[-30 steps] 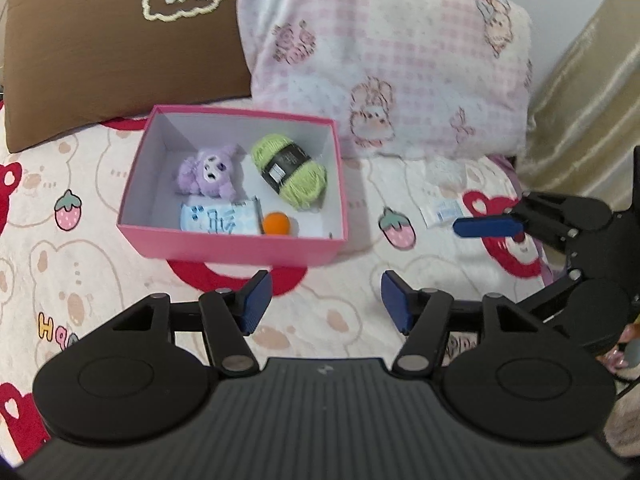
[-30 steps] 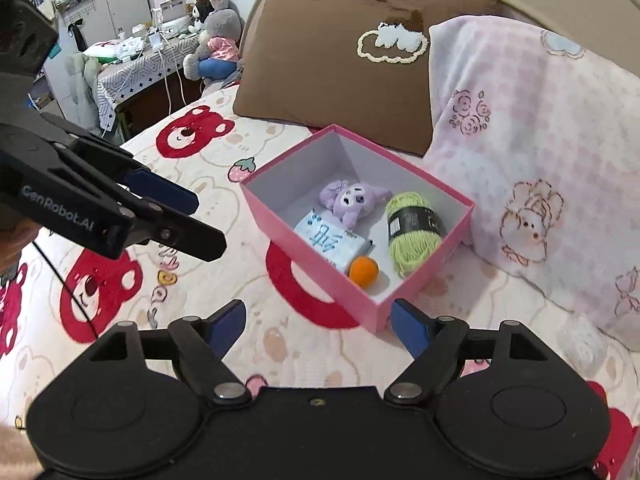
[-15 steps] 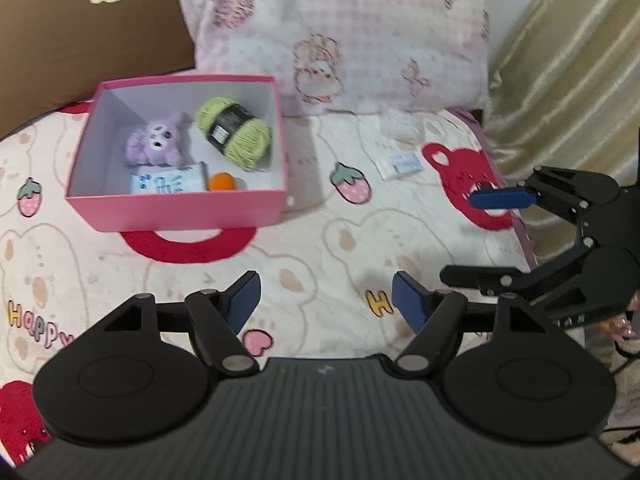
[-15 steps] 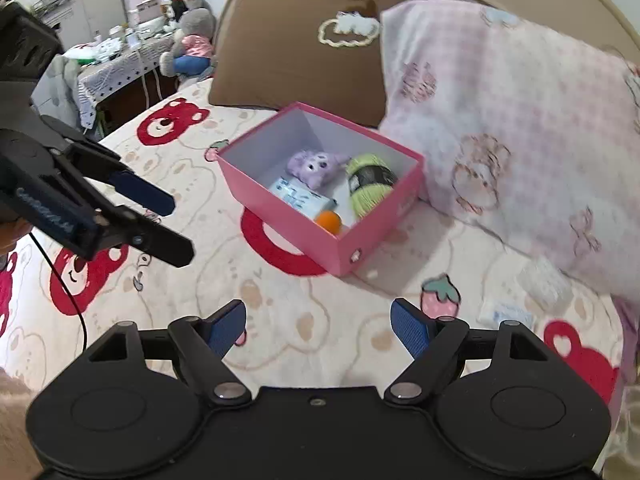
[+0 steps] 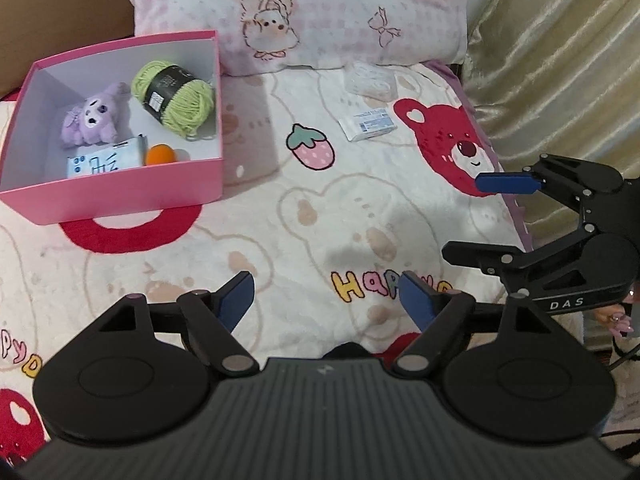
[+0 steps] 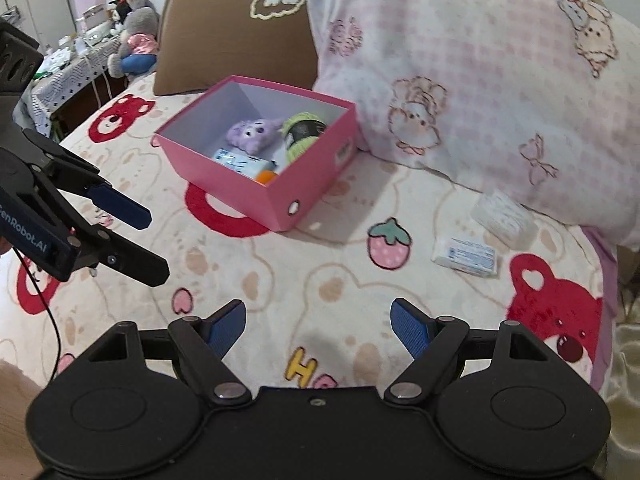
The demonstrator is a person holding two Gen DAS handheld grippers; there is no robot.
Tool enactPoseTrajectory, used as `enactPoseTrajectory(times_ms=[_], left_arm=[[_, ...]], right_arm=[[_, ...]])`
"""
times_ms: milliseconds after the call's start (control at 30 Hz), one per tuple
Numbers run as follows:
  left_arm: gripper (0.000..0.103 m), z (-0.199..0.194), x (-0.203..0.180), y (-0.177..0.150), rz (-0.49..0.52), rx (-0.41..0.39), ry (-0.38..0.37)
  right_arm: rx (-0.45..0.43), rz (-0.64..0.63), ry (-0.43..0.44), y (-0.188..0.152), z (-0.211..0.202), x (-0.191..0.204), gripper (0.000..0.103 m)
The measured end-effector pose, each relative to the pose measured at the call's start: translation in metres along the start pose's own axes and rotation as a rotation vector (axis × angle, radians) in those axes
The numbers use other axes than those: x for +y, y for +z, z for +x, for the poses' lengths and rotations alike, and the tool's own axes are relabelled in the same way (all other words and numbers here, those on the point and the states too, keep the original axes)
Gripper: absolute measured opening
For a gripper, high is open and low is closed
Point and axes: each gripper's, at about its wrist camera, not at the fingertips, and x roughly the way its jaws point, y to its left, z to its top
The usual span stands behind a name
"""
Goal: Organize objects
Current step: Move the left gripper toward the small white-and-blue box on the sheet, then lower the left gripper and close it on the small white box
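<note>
A pink box (image 5: 120,194) (image 6: 244,196) on the bed holds a purple plush (image 5: 90,120), a green yarn ball (image 5: 176,98), a blue-and-white packet (image 5: 104,160) and an orange ball (image 5: 160,155). A small white packet with blue print (image 5: 368,123) (image 6: 466,258) and a clear plastic packet (image 5: 372,80) (image 6: 502,218) lie on the blanket to the box's right, near the pink pillow. My left gripper (image 5: 326,298) (image 6: 138,240) is open and empty above the blanket. My right gripper (image 6: 318,322) (image 5: 476,216) is open and empty, to the right of the left one.
A pink checked pillow (image 5: 300,12) and a brown pillow (image 6: 232,28) lean at the head of the bed. A gold curtain (image 5: 560,60) hangs past the bed's right edge. A side table with plush toys (image 6: 120,44) stands far left.
Both grippers have swung to the right and drawn back from the box; the two packets by the pink pillow have come further into view. Both stay open.
</note>
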Motion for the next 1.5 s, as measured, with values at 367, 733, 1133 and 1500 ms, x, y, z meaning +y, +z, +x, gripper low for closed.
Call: enactPoseTrajectory(times_ms=[367,733,1133,1500], left_arm=[[0.094,0.031,-0.014,0.021,-0.012,0.006,0.038],[0.094,0.061,-0.043,0.043,0.045,0.012,0.007],[0.094,0.103,-0.044,0.078,0.077,-0.016,0.03],[0.094,0.155,-0.03,0.106,0.037,-0.098,0.04]], right_arm=[[-0.006,0.05,-0.07,-0.016,0.015,-0.033,0.083],[-0.014,0.119,-0.187,-0.025,0.044,-0.076,0.084],[-0.045,0.066,-0.187,-0.023,0.074,-0.095,0.084],[-0.178,-0.03,-0.177,-0.008,0.1,-0.096,0.084]])
